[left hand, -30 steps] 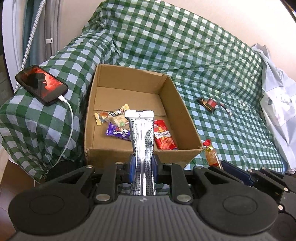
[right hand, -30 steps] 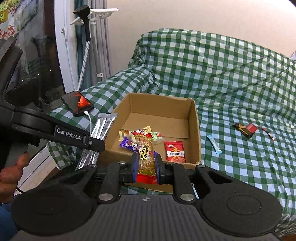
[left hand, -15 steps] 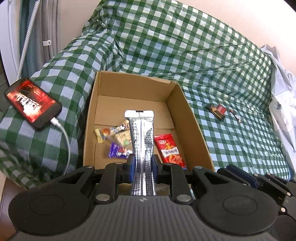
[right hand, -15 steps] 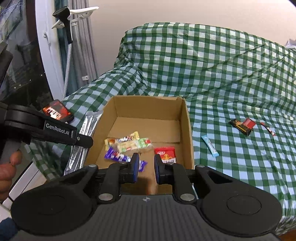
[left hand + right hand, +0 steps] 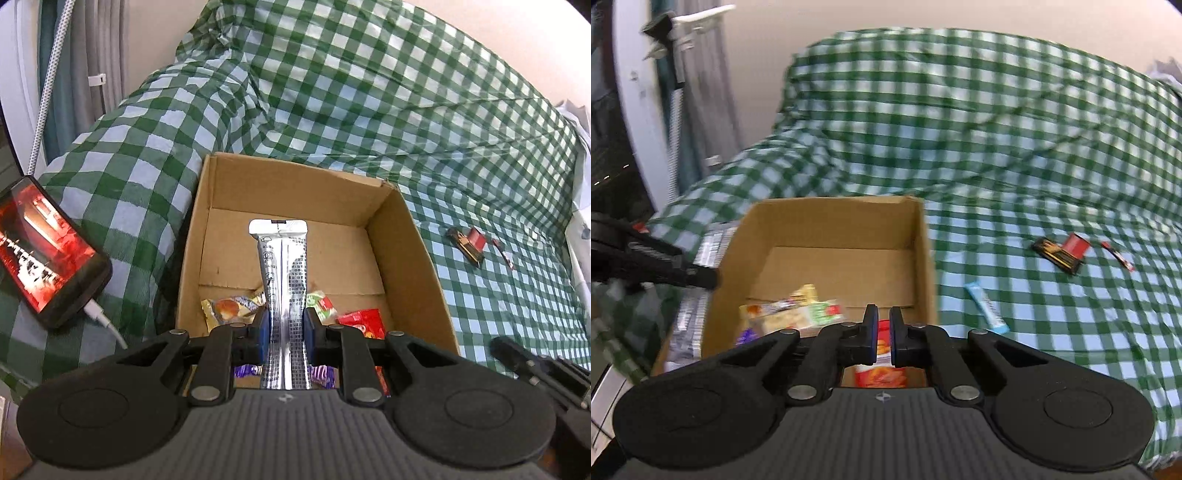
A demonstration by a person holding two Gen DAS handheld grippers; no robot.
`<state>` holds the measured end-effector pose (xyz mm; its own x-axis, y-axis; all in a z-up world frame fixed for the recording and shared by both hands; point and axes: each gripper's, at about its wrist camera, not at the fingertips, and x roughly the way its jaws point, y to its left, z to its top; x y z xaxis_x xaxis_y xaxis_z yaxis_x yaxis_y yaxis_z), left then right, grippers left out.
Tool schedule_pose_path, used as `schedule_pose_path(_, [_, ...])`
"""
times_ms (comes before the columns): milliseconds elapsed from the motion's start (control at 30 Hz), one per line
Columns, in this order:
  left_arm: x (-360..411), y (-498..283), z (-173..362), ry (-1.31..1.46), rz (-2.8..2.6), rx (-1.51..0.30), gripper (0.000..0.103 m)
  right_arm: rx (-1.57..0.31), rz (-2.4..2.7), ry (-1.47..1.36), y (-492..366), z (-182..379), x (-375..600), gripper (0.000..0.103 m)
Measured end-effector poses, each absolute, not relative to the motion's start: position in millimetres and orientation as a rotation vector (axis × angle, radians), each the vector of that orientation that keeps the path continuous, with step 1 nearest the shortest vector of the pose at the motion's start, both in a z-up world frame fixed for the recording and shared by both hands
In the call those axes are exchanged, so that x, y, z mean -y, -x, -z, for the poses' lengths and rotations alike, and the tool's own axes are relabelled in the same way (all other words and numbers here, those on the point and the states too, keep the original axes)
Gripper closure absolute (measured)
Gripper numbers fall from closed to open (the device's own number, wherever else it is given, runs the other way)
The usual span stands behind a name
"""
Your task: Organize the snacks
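Your left gripper point(image 5: 282, 334) has its jaws clamped on a silver pack point(image 5: 282, 280) — the pack stands up between the pads, its sealed top end over the inside of the box point(image 5: 295, 192). Your right gripper point(image 5: 882, 338) has its jaws pulled in to a narrow slit with nothing between them; it sits over the near edge of the box, toward the right wall.

Take the box as your landmark. It is an open cardboard box on the green checked cover point(image 5: 369, 92). Inside, near the front, lie a yellow wrapper point(image 5: 225, 308), a green-and-red one point(image 5: 321, 304), a red bag point(image 5: 360, 323) and a purple wrapper point(image 5: 325, 374) right under your left jaws. In the right wrist view the red bag point(image 5: 881, 374) shows just below the right jaws.

Outside the box, to its right on the cover, lies a blue bar point(image 5: 984, 308), close to the wall. Farther right sits a black-and-red pack point(image 5: 1062, 251), with a thin red stick point(image 5: 1117, 254) just beside it. To the left of the box a phone point(image 5: 48, 251) rests on the cover, screen lit, a white cable point(image 5: 105, 323) plugged in.

The right view is blurred.
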<state>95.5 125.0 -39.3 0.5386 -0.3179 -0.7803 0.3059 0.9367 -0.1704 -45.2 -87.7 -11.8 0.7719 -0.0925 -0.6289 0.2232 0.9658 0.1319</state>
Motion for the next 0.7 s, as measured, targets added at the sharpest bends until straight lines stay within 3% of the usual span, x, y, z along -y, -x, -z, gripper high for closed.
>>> schedule_pose_path(133, [-119,-107,39,0.016,0.358,-0.928,0.082,-0.655,0.308,-0.249,43,22,136,0.088])
schedule_pose_path(167, [-117,-109,39,0.016,0.355,-0.930,0.082,-0.655,0.335,-0.257,42,26,147,0.081])
schedule_pose_path(200, [-115,-112,39,0.016,0.351,-0.932,0.082,-0.661,0.361,-0.262,41,33,159,0.063])
schedule_pose_path(267, [-110,-116,40,0.013,0.345,-0.940,0.082,-0.695,0.418,-0.271,35,50,182,0.041])
schedule_pose_path(433, [-100,-126,43,0.026,0.342,-0.974,0.082,-0.650,0.528,-0.285,11,106,246,0.016])
schedule_pose_path(700, [-61,-140,46,0.001,0.336,-0.975,0.082,-0.632,0.769,-0.307,-46,195,346,0.001])
